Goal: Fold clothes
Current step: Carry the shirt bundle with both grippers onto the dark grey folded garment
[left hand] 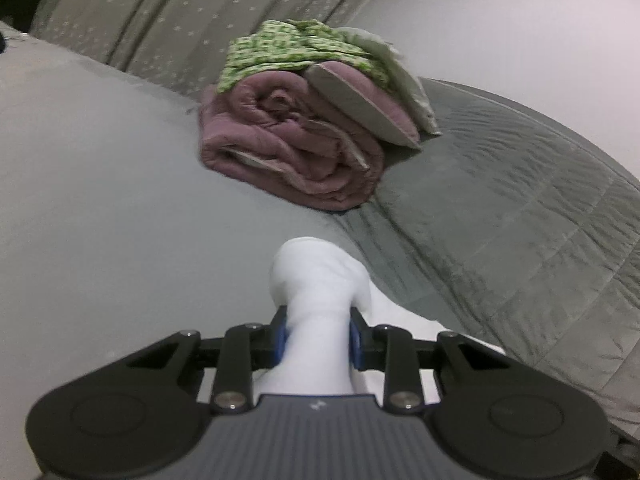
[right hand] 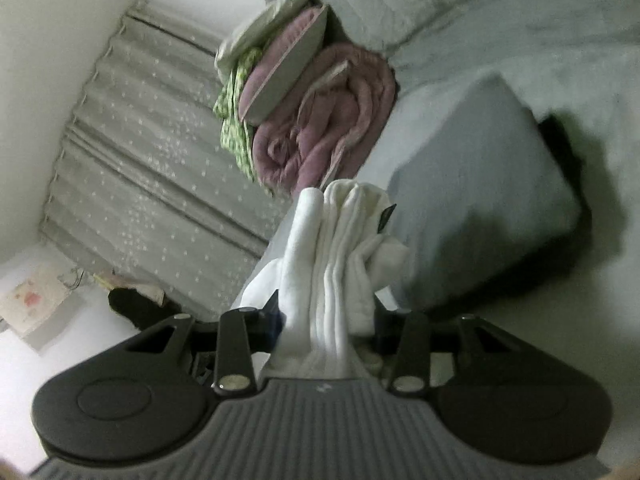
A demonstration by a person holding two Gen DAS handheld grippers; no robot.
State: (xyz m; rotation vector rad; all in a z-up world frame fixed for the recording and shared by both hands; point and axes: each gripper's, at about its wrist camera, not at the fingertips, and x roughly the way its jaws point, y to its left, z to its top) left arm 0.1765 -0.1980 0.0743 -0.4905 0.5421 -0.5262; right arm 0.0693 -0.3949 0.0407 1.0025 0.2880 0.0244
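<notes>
A white garment [left hand: 316,280] is bunched between the blue pads of my left gripper [left hand: 318,336], which is shut on it; more of the cloth trails down to the right. In the right wrist view my right gripper [right hand: 324,320] is shut on a thick gathered fold of the same white garment [right hand: 340,248], which hides its fingertips. A small dark tag shows on the cloth there. Both grippers hold the cloth above a grey bed [left hand: 100,200].
A rolled mauve blanket [left hand: 296,148] with a green patterned cloth [left hand: 288,50] and a pale pillow on top lies on the bed. A quilted grey cover [left hand: 520,200] lies right of it. Patterned grey curtain [right hand: 132,168] and white wall stand behind. A grey pillow [right hand: 480,208] lies nearby.
</notes>
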